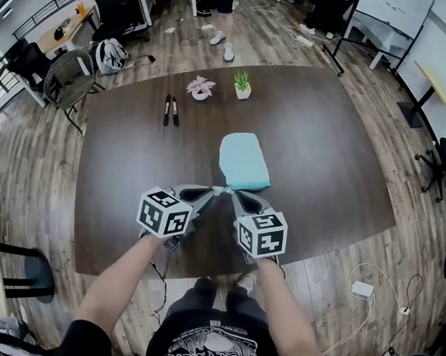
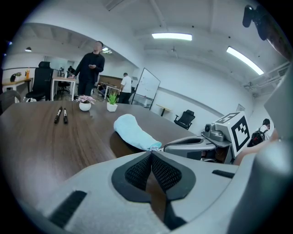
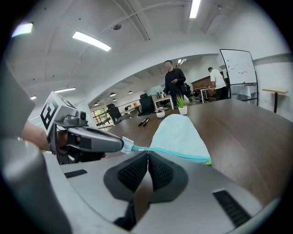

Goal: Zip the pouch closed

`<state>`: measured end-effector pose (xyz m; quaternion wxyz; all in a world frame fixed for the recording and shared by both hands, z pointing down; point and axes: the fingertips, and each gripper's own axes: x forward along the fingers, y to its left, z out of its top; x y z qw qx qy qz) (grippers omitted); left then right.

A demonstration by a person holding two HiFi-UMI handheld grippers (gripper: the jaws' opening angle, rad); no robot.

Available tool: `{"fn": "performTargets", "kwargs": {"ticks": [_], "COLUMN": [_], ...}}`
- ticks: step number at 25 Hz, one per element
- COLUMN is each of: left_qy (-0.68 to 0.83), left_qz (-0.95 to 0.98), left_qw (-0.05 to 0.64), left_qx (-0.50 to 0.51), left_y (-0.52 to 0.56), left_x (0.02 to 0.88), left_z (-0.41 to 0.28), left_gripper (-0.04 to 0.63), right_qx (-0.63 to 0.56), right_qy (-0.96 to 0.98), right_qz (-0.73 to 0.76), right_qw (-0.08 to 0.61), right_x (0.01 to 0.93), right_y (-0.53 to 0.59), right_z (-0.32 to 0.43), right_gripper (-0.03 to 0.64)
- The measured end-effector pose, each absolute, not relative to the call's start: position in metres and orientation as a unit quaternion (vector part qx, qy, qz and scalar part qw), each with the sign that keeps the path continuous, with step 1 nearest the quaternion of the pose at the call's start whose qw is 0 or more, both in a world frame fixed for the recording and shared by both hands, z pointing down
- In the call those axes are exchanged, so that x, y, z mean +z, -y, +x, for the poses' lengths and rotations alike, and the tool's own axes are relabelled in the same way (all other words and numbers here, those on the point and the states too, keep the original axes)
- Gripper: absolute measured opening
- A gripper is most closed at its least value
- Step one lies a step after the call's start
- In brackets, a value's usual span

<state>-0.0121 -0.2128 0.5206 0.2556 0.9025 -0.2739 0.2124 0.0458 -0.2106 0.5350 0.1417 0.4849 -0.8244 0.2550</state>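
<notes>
Clamped with left gripper [image 1: 214, 190] on the end tab [image 3: 127, 145] of the soft pale-blue fabric pouch [image 1: 243, 159]; nipped with right gripper [image 1: 233, 192] on its teal zip [image 3: 183, 155] just beside, probably the pull. Lies mid-front on the dark wooden table [image 1: 134, 159]. Light, limp, likely bunches: keep tab taut.

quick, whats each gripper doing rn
left gripper: shut on pouch end tab
right gripper: shut on zipper, seemingly its pull
</notes>
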Motion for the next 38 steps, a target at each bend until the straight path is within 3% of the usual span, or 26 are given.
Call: {"fn": "performTargets", "kwargs": {"ticks": [38], "left_qy": [0.405], "left_qz": [0.849], "left_qw": [0.265], "left_qx": [0.213], "left_y": [0.243], "left_x": [0.544], "left_z": [-0.073], "left_gripper": [0.012], "right_qx": [0.274], "right_qy": [0.781], "right_qz": [0.537], "right_qw": [0.167], "right_x": [0.561], "right_y": [0.213], "right_z": [0.091], "right_gripper": [0.003]}}
